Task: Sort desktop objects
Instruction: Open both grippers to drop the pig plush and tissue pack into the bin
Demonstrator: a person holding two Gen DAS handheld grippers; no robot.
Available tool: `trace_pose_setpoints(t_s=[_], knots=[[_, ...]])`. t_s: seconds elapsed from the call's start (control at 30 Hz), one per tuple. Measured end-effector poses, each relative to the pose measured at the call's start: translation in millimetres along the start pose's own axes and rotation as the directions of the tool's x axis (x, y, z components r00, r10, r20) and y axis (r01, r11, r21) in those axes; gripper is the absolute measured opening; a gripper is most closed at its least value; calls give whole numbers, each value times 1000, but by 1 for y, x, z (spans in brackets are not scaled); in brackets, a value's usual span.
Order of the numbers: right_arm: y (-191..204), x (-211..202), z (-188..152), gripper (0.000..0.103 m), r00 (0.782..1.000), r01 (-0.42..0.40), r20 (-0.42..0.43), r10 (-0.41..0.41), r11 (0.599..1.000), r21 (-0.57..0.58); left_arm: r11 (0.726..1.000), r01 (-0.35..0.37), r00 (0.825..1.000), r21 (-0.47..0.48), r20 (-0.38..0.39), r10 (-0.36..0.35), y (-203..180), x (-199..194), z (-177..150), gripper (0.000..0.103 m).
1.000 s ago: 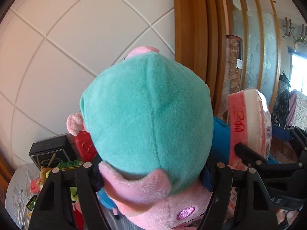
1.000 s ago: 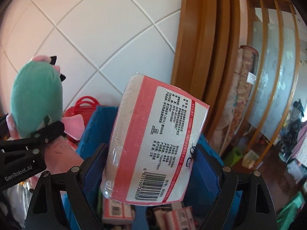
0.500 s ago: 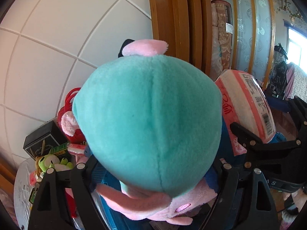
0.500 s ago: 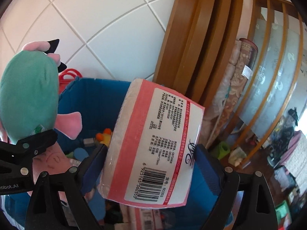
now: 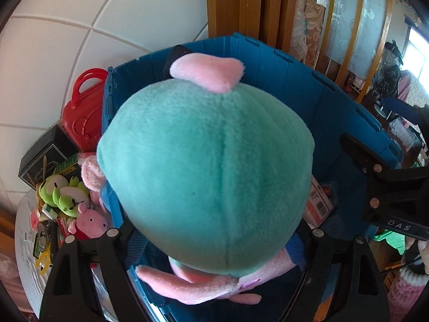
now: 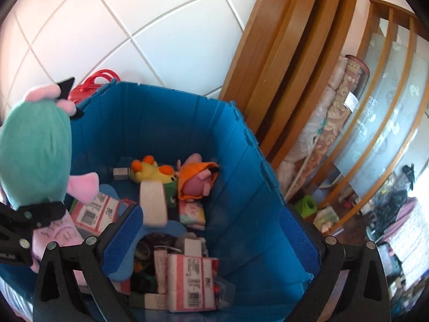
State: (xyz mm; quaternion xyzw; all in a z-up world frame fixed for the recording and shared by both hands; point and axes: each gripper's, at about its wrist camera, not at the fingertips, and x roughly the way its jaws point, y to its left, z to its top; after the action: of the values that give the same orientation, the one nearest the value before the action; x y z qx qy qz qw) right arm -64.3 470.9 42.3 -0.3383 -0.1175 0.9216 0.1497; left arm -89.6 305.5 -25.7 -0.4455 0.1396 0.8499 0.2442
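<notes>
place: home | cues: tiled wall, wood door frame, rolled rugs, toy-filled blue bin

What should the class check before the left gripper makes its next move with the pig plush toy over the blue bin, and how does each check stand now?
1. Pig plush toy over the blue bin: ok.
2. Left gripper in control: ok; its jaws have just been opening, but the plush sits between the pads, held up.
3. Right gripper empty: ok; its jaws have just been opening and nothing is between them.
4. Tissue pack settled in the bin: cannot tell, it is blurred.
5. Landing spot under the plush: cannot tell, it is hidden.
6. Grippers apart: ok.
</notes>
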Motion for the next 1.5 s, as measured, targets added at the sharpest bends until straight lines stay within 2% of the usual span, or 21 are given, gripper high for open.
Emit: trace_pose_setpoints(t_s=[0.07, 0.1, 0.17, 0.23, 0.3, 0.33, 0.37, 0.4, 0.47, 0.5, 0.53, 0.57, 0.6, 0.63, 0.7, 0.73, 0.83, 1.13, 1.33, 1.5], knots=[[2, -3, -4, 103, 1000, -4, -9, 4, 1000, -8, 1000, 12, 1000, 17, -28, -11, -2, 9, -5, 85], [3, -4, -5, 103, 1000, -4, -14, 4, 1000, -12, 1000, 10, 998, -4, -62, -10, -2, 15, -5, 85], [5, -5, -9, 103, 1000, 0, -25, -1, 1000, -18, 999, 48, 993, -21, -105, -50, -3, 18, -9, 85], [5, -6, -12, 103, 1000, -3, -28, 2, 1000, -23, 996, 87, 990, -22, -107, -89, -4, 11, -16, 85], [5, -7, -15, 103, 999, -4, -33, 3, 1000, -26, 996, 93, 992, -10, -86, -94, -5, -4, -21, 85], [5, -7, -16, 103, 999, -5, -33, 4, 1000, -27, 996, 90, 995, 11, -51, -89, -7, -14, -21, 85], [5, -7, -17, 103, 999, -8, -31, 7, 1000, -26, 996, 82, 997, 41, -10, -82, -9, -19, -14, 89], [5, -7, -17, 103, 999, -11, -31, 11, 1000, -25, 996, 49, 998, 72, 22, -51, -12, -18, -8, 98], [5, -3, -15, 103, 999, -9, -42, 9, 1000, -19, 998, -47, 998, 40, -32, 49, -11, -7, 3, 100], [5, -2, -14, 103, 999, -2, -47, 1, 1000, -13, 999, -18, 1000, 36, -19, 19, -12, -10, 5, 100], [4, -1, -14, 103, 999, 4, -48, -4, 1000, -7, 998, 31, 998, 57, 47, -33, -13, -17, 5, 100], [3, -1, -15, 103, 999, 0, -44, 0, 1000, -4, 998, 3, 997, 59, 74, -7, -13, -17, 6, 102], [2, 1, -16, 103, 999, -4, -47, 4, 1000, 0, 998, -59, 998, 38, 30, 58, -11, -11, 7, 102], [1, 2, -17, 103, 998, 1, -55, -1, 1000, 2, 998, -58, 998, 33, 1, 58, -10, -8, 6, 102], [-1, 1, -19, 103, 999, 10, -52, -10, 1000, 3, 999, -12, 1000, 43, 29, 11, -11, -16, 2, 102], [-2, 0, -20, 103, 999, 4, -49, -4, 1000, 6, 999, -28, 998, 47, 53, 26, -9, -21, 0, 102], [-4, -1, -20, 103, 999, 7, -49, -7, 1000, 19, 996, -77, 991, 53, 116, 70, -9, -33, -4, 102], [10, -23, -11, 103, 999, -45, 7, 44, 998, 46, 998, -39, 960, -57, 275, 53, 30, -73, -25, 102], [44, -51, 4, 103, 991, -122, 69, 118, 991, 47, 989, -73, 946, -126, 306, 109, 69, -92, -43, 102], [94, -70, 20, 103, 979, -180, 99, 178, 984, 10, 975, -112, 935, -193, 311, 170, 114, -106, -67, 102]])
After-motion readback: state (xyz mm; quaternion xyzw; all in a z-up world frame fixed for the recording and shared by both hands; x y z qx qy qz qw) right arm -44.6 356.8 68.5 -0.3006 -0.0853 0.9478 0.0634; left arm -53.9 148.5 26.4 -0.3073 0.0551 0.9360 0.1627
